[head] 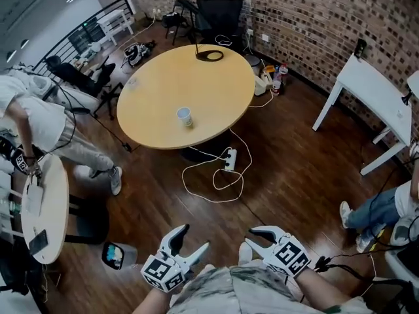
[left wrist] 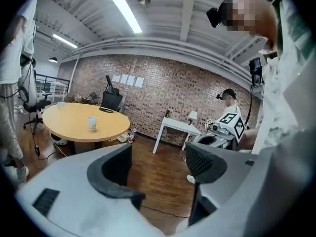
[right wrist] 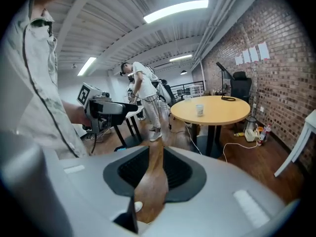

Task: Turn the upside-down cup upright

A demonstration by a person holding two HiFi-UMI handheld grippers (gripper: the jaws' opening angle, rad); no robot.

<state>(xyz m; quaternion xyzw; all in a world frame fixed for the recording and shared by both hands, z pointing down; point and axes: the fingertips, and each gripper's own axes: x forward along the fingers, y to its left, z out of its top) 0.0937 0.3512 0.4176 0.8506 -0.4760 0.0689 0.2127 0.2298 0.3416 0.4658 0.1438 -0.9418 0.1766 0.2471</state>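
Fingers of the left gripper are held wide apart, nothing between them; the right gripper is parted narrowly, likewise empty. The cup is seen on the round table, toward its near edge, well apart from both.

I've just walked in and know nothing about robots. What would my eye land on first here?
Most likely the big round wooden table in mid-room, with a small cup near its closer edge. Next, at the bottom of the head view, the left gripper and the right gripper, each with a square-marked cube, both with jaws apart and empty, far from the table.
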